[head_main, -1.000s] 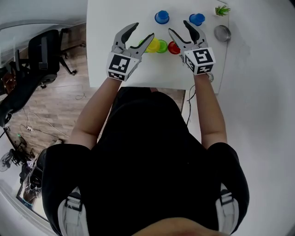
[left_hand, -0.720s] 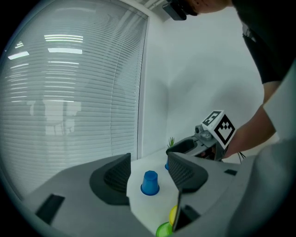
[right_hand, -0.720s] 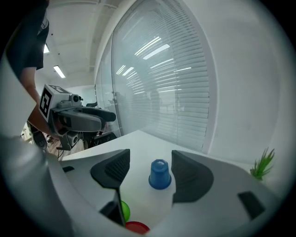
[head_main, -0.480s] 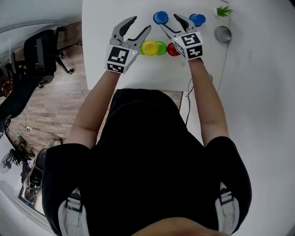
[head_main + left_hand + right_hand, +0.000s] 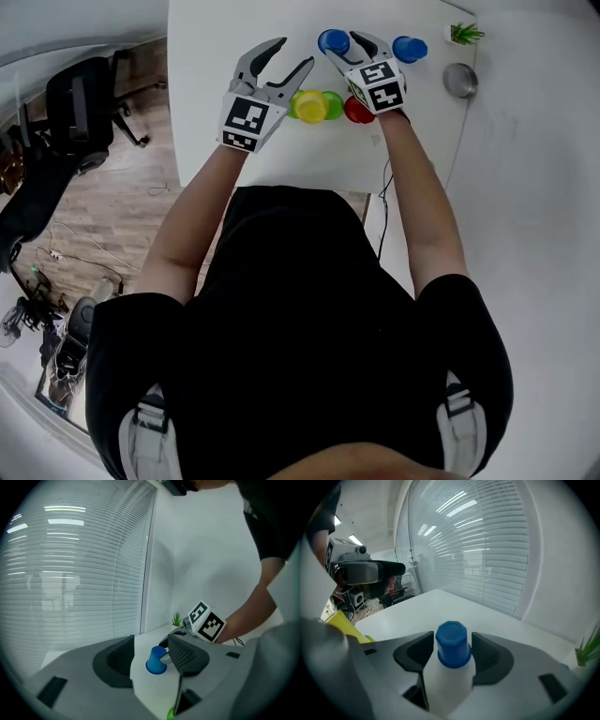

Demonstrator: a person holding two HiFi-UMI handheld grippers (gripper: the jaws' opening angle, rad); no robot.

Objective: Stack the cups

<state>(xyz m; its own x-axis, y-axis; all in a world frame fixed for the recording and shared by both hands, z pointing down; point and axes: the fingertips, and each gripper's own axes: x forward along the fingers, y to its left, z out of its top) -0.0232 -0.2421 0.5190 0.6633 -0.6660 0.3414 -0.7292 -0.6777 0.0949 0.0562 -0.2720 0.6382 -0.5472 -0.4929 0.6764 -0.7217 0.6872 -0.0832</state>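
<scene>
**At the blue cup (image 5: 452,645): right jaws closing in**

The right gripper (image 5: 349,47) straddles this upturned cup. Its jaws are spread and have just been closing, with no firm pinch visible. The left gripper (image 5: 294,53) sits near the cup's left, jaws apart, slightly narrowed and empty.

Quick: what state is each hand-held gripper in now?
Left hand-held gripper: open, jaws just closing, empty.
Right hand-held gripper: open, jaws just closing, upside-down blue plastic cup between them, ungripped.
</scene>
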